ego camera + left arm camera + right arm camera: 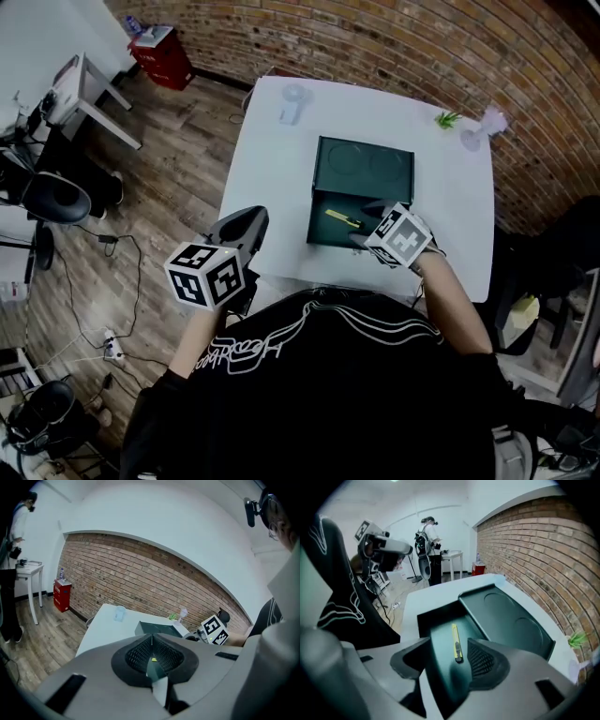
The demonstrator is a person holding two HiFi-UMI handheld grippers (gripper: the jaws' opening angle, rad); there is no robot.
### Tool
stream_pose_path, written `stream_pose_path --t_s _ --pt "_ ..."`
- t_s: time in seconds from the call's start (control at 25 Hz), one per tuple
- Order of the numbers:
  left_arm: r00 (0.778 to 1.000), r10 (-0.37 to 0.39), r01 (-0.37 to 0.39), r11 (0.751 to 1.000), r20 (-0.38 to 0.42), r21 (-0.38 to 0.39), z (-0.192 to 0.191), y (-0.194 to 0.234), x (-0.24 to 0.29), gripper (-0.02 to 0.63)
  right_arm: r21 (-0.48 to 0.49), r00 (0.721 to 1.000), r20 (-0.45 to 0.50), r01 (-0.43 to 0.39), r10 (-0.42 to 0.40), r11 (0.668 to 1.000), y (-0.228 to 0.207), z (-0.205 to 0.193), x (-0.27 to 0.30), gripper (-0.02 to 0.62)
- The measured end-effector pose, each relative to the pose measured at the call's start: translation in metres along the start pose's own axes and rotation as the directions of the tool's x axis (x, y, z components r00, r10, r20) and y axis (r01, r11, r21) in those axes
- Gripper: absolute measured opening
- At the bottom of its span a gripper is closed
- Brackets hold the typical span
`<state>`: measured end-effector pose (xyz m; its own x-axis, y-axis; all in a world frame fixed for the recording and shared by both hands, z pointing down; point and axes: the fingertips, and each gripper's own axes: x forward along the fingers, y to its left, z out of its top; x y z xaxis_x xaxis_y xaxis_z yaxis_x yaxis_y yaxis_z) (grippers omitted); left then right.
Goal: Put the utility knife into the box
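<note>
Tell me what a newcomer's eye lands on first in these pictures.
A dark green box lies open on the white table, with a yellow utility knife lying loose on its floor. The right gripper hangs over the knife, its fingers wide apart and not touching it. The left gripper is held by the table's near left corner, shut and empty.

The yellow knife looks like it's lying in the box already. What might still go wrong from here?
The right gripper hangs close over the box, jaws open, and the knife lies between them. Pulling away carelessly might catch the knife and drag it back out. A jaw might also bump the box wall and shift the box on the table. The lid lies open, so the knife is not yet shut in.
</note>
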<state>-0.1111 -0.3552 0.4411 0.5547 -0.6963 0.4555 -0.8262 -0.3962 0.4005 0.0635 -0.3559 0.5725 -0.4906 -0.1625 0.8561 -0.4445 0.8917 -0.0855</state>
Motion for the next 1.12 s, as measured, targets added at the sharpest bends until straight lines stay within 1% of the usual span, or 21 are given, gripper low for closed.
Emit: stream_pose_path --t_s 0.08,0.16,0.2,0.24,0.32,0.4,0.48,0.56,0.64,0.72,0.76,0.84,0.88,1.0,1.04,1.12 --pt "1.000 -0.018 0.018 1.000 -0.001 0.007 0.005 -0.005 -0.005 0.034 0.053 0.994 0.108 -0.013 0.008 0.998 0.009 0.018 -0.022 0.233" --pt "0.999 -0.041 0.041 0.999 0.000 0.012 0.010 -0.011 -0.011 0.034 0.107 0.971 0.240 -0.042 0.015 0.993 0.021 0.040 -0.045 0.216" --pt "0.999 -0.054 0.054 0.998 0.001 0.014 0.012 -0.014 -0.014 0.034 0.131 0.952 0.306 -0.060 0.017 0.990 0.027 0.051 -0.057 0.212" --pt "0.998 -0.068 0.067 0.998 0.003 0.017 0.014 -0.018 -0.016 0.034 0.151 0.929 0.370 -0.080 0.019 0.985 0.033 0.060 -0.069 0.193" --pt "0.995 -0.095 0.095 0.995 0.008 0.030 0.019 -0.025 -0.019 0.034 0.178 0.874 0.485 -0.123 0.022 0.976 0.044 0.074 -0.092 0.120" --pt "0.992 -0.123 0.123 0.991 0.016 0.046 0.027 -0.034 -0.019 0.034 0.194 0.824 0.567 -0.152 0.016 0.969 0.052 0.081 -0.110 0.055" --pt "0.987 -0.156 0.154 0.986 0.026 0.058 0.031 -0.044 -0.020 0.034 0.200 0.794 0.608 -0.153 0.000 0.968 0.056 0.083 -0.122 0.003" --pt "0.981 -0.190 0.187 0.980 0.031 0.073 0.032 -0.055 -0.022 0.034 0.176 0.776 0.631 -0.149 0.004 0.973 0.064 0.083 -0.129 0.003" --pt "0.975 -0.218 0.215 0.973 0.033 0.087 0.030 -0.062 -0.026 0.034 0.120 0.758 0.651 -0.147 0.034 0.982 0.078 0.086 -0.136 0.003" --pt "0.973 -0.228 0.225 0.971 0.031 0.087 0.026 -0.064 -0.025 0.034 0.075 0.733 0.678 -0.148 0.059 0.986 0.089 0.090 -0.144 0.003" --pt "0.973 -0.229 0.226 0.971 0.027 0.081 0.023 -0.064 -0.024 0.034 0.069 0.718 0.693 -0.155 0.064 0.986 0.091 0.092 -0.149 0.003" --pt "0.971 -0.239 0.237 0.969 0.024 0.070 0.018 -0.066 -0.023 0.034 0.081 0.687 0.724 -0.174 0.062 0.981 0.092 0.095 -0.156 0.002" --pt "0.969 -0.247 0.244 0.967 0.025 0.070 0.017 -0.068 -0.024 0.034 0.099 0.676 0.735 -0.182 0.052 0.978 0.090 0.095 -0.158 0.003" --pt "0.964 -0.263 0.259 0.962 0.039 0.087 0.020 -0.076 -0.028 0.034 0.192 0.659 0.752 -0.214 -0.004 0.958 0.079 0.096 -0.163 0.002" --pt "0.963 -0.266 0.261 0.961 0.046 0.094 0.022 -0.078 -0.031 0.034 0.209 0.650 0.760 -0.227 -0.012 0.951 0.078 0.098 -0.166 0.002" --pt "0.961 -0.270 0.263 0.958 0.056 0.116 0.027 -0.083 -0.033 0.034 0.203 0.635 0.773 -0.218 -0.019 0.955 0.078 0.101 -0.171 0.002"
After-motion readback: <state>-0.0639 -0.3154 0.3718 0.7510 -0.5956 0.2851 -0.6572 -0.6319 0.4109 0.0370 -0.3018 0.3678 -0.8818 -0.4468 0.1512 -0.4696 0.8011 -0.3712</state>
